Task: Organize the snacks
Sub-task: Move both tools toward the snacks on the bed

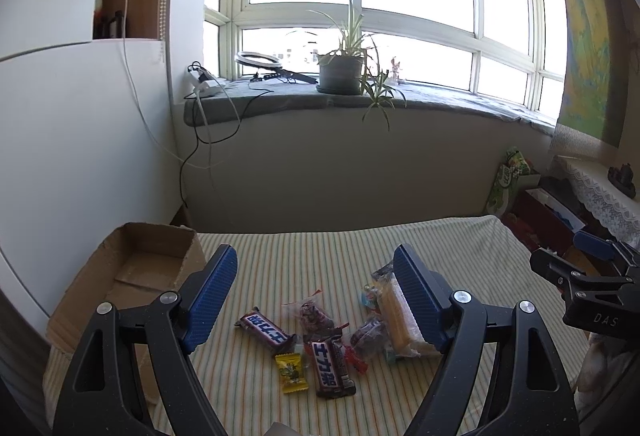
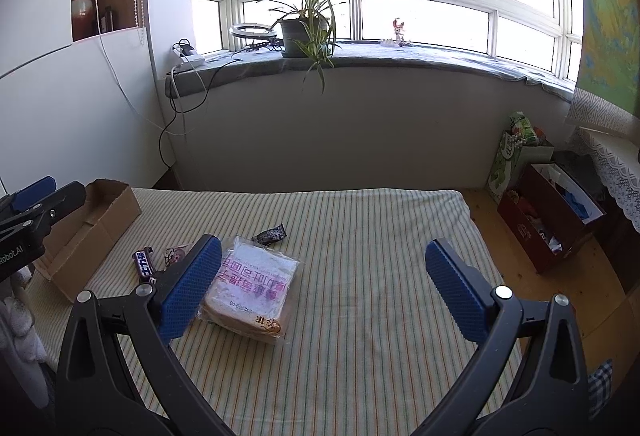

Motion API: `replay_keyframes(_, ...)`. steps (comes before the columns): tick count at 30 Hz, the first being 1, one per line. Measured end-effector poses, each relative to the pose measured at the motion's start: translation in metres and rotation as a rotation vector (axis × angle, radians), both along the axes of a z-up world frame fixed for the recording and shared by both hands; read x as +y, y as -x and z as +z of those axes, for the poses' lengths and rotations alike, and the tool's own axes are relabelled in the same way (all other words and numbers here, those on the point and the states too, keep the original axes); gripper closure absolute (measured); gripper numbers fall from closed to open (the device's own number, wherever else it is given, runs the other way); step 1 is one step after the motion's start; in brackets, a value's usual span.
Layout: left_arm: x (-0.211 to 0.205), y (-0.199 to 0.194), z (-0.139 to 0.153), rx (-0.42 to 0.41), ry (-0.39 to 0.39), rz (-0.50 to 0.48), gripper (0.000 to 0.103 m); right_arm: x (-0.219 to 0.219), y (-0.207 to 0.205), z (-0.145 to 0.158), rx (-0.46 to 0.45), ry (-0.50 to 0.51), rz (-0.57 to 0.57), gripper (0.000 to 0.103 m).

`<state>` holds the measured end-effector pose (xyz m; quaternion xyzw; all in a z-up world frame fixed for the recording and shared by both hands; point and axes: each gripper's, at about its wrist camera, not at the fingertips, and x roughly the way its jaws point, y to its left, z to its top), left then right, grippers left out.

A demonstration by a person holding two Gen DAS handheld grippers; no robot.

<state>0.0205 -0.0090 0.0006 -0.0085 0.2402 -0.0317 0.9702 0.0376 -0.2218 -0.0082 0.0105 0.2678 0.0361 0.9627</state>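
Several wrapped snacks lie on the striped cloth [image 1: 312, 260]. Two Snickers bars [image 1: 265, 330] [image 1: 330, 367], a yellow candy [image 1: 291, 372], dark wrapped sweets [image 1: 366, 338] and a bread pack [image 1: 398, 318] show in the left wrist view. My left gripper [image 1: 316, 300] hovers open above them, empty. In the right wrist view the bread pack [image 2: 252, 288] lies flat beside my right gripper's left finger [image 2: 192, 288]; a dark sweet [image 2: 271, 234] and a Snickers bar [image 2: 145, 263] lie nearby. My right gripper [image 2: 324, 288] is open and empty. An open cardboard box [image 1: 148, 268] [image 2: 88, 228] sits at the left.
The cloth-covered surface ends toward a low wall under a window sill with a potted plant [image 1: 340, 71], a ring light [image 1: 256, 59] and cables. Bags and a red box [image 2: 540, 220] stand on the wooden floor at the right. A white cabinet [image 1: 60, 135] is on the left.
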Motion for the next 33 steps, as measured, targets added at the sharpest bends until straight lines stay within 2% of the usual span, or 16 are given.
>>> replay_keyframes(12, 0.000, -0.007, -0.001, 0.002, 0.003, -0.001, 0.022, -0.002, -0.008, -0.004, 0.007, -0.012, 0.001, 0.000)
replay_keyframes(28, -0.011, -0.021, -0.014, 0.035, -0.007, -0.038, 0.022, -0.011, -0.031, -0.026, 0.079, -0.076, 0.033, 0.000)
replay_keyframes(33, -0.012, -0.029, -0.021, 0.066, 0.021, -0.063, 0.023, -0.013, -0.041, -0.035, 0.107, -0.095, 0.054, 0.000)
